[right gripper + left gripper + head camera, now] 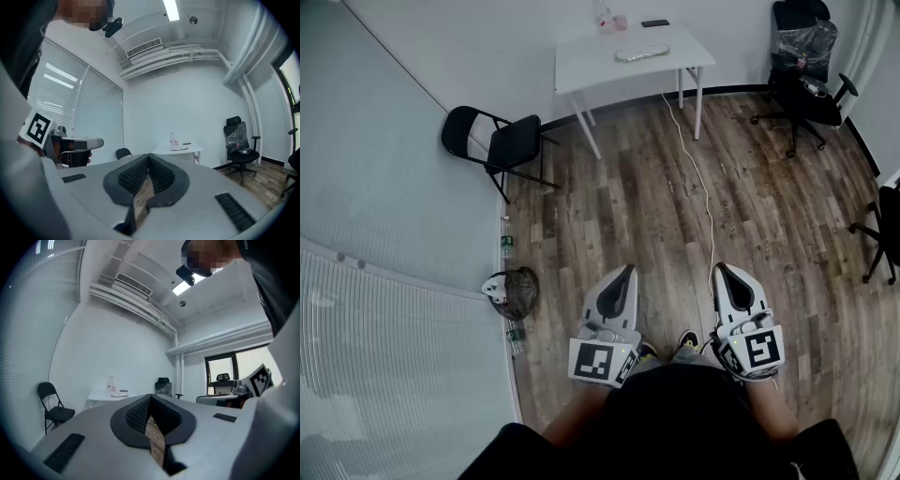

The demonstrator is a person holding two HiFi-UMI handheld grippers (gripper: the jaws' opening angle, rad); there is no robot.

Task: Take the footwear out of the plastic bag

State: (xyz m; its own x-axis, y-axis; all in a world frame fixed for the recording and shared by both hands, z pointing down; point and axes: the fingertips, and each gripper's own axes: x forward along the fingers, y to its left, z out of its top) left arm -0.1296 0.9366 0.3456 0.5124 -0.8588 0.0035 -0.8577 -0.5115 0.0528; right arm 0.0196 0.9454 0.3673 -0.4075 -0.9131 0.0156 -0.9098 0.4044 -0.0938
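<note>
Both claws are clenched tight with nothing in them, left gripper and right gripper held level over the wood floor. Way off by the wall sits a white table.

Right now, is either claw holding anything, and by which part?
Nothing is held. The left claw and the right claw are both shut with nothing between the jaws, level above the wooden floor.
</note>
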